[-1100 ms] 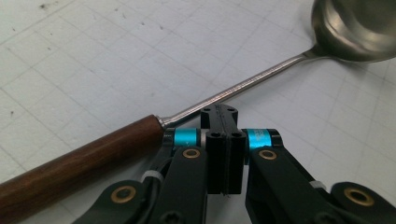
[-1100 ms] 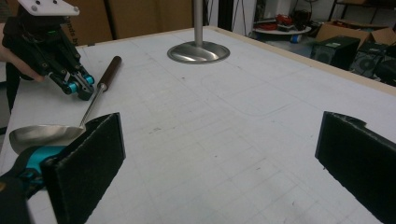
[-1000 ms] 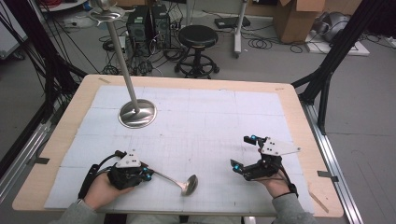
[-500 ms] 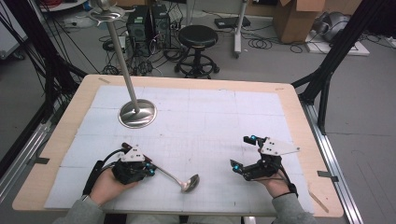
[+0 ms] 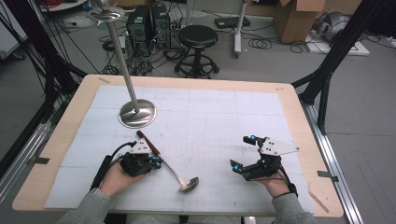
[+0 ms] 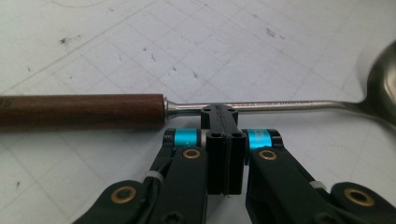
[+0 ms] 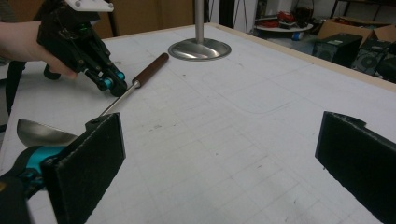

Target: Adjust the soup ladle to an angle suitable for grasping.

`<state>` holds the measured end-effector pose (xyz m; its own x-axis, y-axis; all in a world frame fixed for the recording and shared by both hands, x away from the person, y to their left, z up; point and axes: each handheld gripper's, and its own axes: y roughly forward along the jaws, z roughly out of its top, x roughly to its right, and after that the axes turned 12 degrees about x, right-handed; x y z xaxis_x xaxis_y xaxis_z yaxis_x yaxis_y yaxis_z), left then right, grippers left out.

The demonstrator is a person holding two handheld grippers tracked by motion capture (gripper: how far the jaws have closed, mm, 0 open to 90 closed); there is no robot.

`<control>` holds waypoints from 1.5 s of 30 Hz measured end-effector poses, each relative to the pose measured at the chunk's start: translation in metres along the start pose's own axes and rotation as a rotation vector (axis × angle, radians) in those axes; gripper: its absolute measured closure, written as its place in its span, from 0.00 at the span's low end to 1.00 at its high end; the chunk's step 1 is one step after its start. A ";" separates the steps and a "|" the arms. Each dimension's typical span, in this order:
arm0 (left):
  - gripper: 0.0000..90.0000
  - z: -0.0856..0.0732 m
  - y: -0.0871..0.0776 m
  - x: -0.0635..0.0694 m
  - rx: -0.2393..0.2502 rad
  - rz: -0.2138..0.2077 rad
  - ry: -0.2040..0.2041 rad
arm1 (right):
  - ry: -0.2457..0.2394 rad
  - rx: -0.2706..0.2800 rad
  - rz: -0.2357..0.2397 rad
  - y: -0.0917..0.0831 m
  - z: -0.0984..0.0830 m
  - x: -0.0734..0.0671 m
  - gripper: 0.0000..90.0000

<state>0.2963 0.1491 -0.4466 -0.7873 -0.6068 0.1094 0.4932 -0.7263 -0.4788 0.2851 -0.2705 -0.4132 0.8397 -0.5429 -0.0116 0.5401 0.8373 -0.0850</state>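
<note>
A ladle (image 5: 175, 172) with a dark wooden handle and a steel bowl lies slantwise on the white mat at the near left. My left gripper (image 5: 158, 163) is shut on its thin steel shank just past the wooden handle. In the left gripper view the two jaws meet at the shank (image 6: 280, 105), with the gripper (image 6: 223, 113) square to it. The right gripper view shows the ladle (image 7: 123, 95) and the left gripper (image 7: 113, 86) farther off. My right gripper (image 5: 242, 151) rests at the near right, open, with nothing between its pads (image 7: 88, 163).
A steel stand with a round base (image 5: 137, 113) and a tall pole rises at the far left of the mat, and its base (image 7: 199, 49) is in the right gripper view too. The wooden table rim (image 5: 299, 121) borders the mat. A stool and cables lie beyond.
My left hand has moved away from the near edge and a little right with the ladle's shank. The wooden handle has swung out towards the stand; the bowl stayed about where it was.
</note>
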 end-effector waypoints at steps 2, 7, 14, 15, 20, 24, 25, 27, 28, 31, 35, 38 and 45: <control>1.00 0.001 0.003 0.000 0.006 0.001 -0.004 | -0.001 -0.001 0.001 0.000 0.000 0.000 0.00; 1.00 0.005 0.012 -0.004 0.014 -0.024 0.001 | 0.001 -0.005 0.001 0.001 0.000 0.000 0.00; 1.00 0.009 0.020 -0.005 0.019 -0.026 -0.014 | 0.000 -0.004 0.004 0.001 0.000 0.000 0.00; 1.00 0.009 0.020 -0.006 0.018 -0.029 -0.018 | 0.000 -0.004 0.004 0.001 0.000 0.000 0.00; 1.00 0.011 0.026 -0.007 0.033 -0.041 -0.038 | -0.002 -0.002 0.003 0.001 0.000 0.000 0.00; 1.00 0.012 0.026 -0.003 0.037 -0.006 0.005 | 0.001 -0.003 0.004 0.001 0.000 0.000 0.00; 1.00 0.013 0.026 -0.001 0.046 0.016 0.036 | -0.001 -0.001 0.003 0.001 0.000 0.000 0.00; 1.00 0.014 0.024 0.003 0.068 0.014 0.066 | 0.001 0.001 0.003 0.000 0.000 0.000 0.00; 1.00 0.016 0.024 0.005 0.071 0.006 0.074 | 0.003 0.000 0.004 0.000 0.000 0.000 0.00; 1.00 0.020 0.024 0.014 0.074 -0.015 0.093 | 0.001 0.001 0.006 0.001 0.000 0.000 0.00; 1.00 0.026 0.028 0.028 0.069 -0.058 0.119 | 0.000 0.000 0.005 0.001 0.000 0.000 0.00; 1.00 0.027 0.033 0.038 0.062 -0.091 0.138 | 0.001 -0.003 0.006 0.001 0.000 0.000 0.00; 1.00 0.025 0.044 0.050 0.012 -0.127 0.147 | 0.004 -0.003 0.007 0.001 0.000 0.000 0.00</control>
<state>0.2877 0.0788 -0.4400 -0.8884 -0.4574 0.0394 0.3907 -0.7983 -0.4584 0.2853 -0.2699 -0.4135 0.8435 -0.5368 -0.0160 0.5336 0.8411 -0.0883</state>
